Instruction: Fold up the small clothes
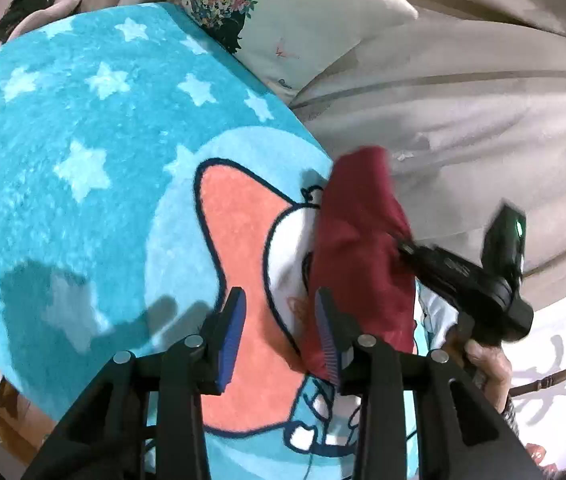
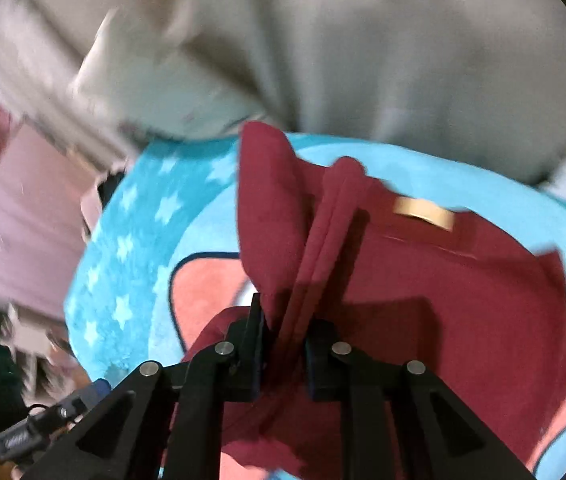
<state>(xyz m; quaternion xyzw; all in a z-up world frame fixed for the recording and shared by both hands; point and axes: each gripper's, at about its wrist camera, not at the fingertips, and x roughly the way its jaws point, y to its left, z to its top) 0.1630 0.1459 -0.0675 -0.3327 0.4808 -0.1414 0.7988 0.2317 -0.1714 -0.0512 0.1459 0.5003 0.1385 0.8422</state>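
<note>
Right hand-held gripper (image 2: 283, 354) pinches maroon garment (image 2: 423, 280); tan label (image 2: 423, 211) unreadable. Left hand-held gripper (image 1: 281, 336) gapes, holding nothing.

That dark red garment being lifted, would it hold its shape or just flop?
Probably flops: the dark red garment bunches into soft folds where the right gripper pinches it. Likely light, since one pinch lifts it. Its fleecy look suggests it is not slippery.

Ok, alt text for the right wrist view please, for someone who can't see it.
The right gripper is shut on a raised fold of a maroon garment that otherwise lies on a turquoise star-patterned blanket. A tan label shows on the garment; the beige bedding behind is motion-blurred.
</note>
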